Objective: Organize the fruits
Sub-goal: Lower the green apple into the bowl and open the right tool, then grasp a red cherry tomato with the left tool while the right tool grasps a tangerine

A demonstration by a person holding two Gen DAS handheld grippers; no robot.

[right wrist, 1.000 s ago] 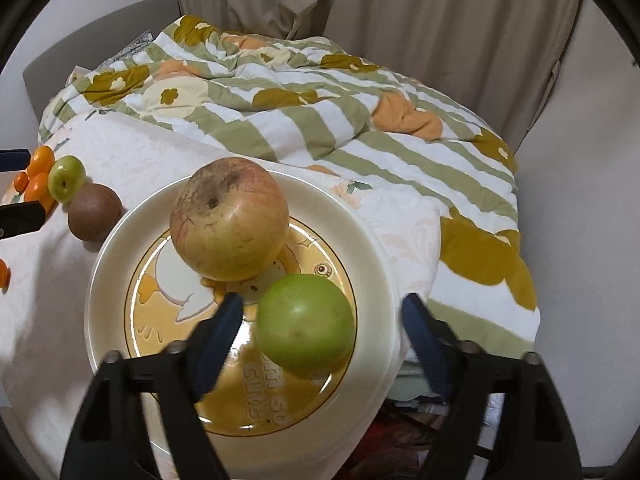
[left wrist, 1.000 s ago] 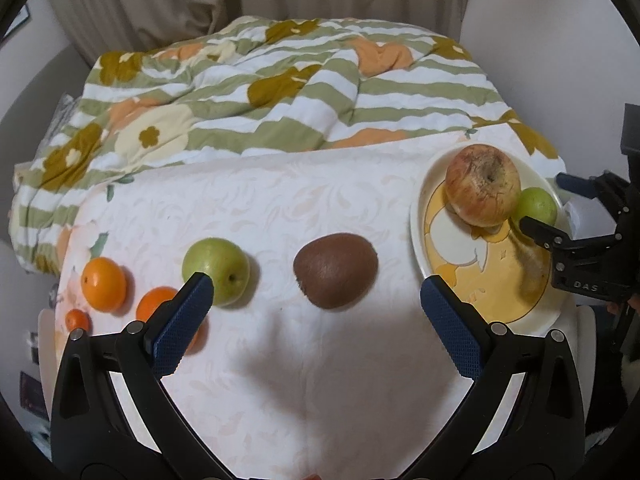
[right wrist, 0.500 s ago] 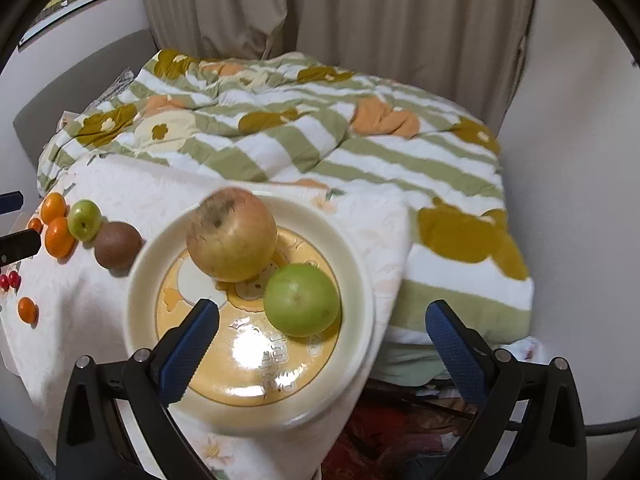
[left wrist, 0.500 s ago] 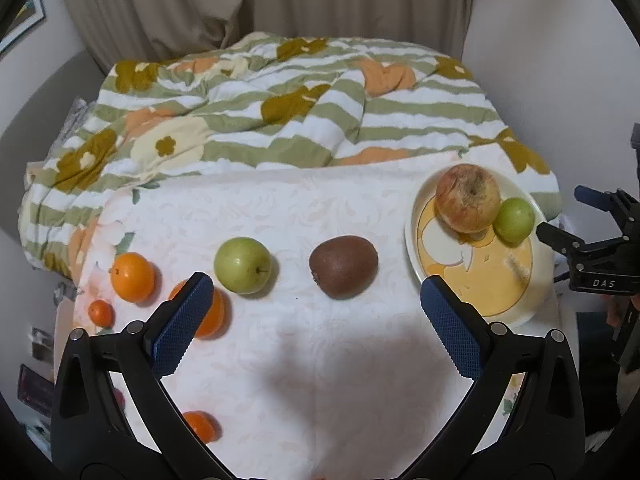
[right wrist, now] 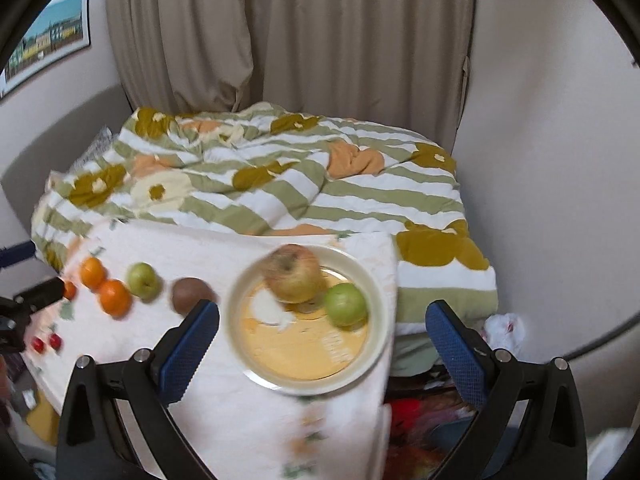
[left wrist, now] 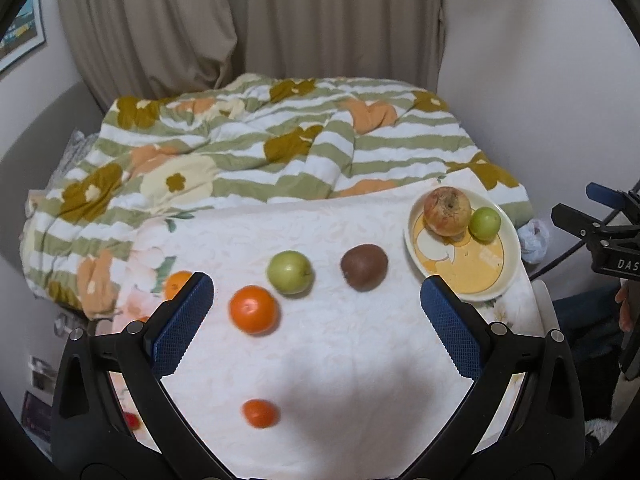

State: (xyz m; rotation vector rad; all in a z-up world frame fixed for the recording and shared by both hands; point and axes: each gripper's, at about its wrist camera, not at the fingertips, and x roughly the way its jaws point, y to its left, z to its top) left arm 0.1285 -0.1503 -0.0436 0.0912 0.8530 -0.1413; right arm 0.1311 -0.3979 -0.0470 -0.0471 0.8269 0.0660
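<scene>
A cream and yellow plate (left wrist: 505,276) at the table's right end holds a red-yellow apple (left wrist: 447,211) and a small green fruit (left wrist: 485,222). On the white cloth lie a brown kiwi (left wrist: 363,267), a green apple (left wrist: 289,272), an orange (left wrist: 253,309), a smaller orange (left wrist: 261,413) and another orange (left wrist: 177,282) behind my left finger. My left gripper (left wrist: 316,328) is open and empty, raised above the cloth. My right gripper (right wrist: 322,348) is open and empty, above the plate (right wrist: 372,292); the same fruits (right wrist: 141,279) show to its left.
A striped floral duvet (left wrist: 256,152) covers the bed behind the table. Curtains (left wrist: 280,20) hang at the back. Small red fruits (right wrist: 45,343) lie at the table's left edge. The right gripper (left wrist: 600,236) shows at the right edge of the left wrist view.
Both grippers have pulled back and up from the table. The right gripper opened wide and left the green fruit on the plate.
</scene>
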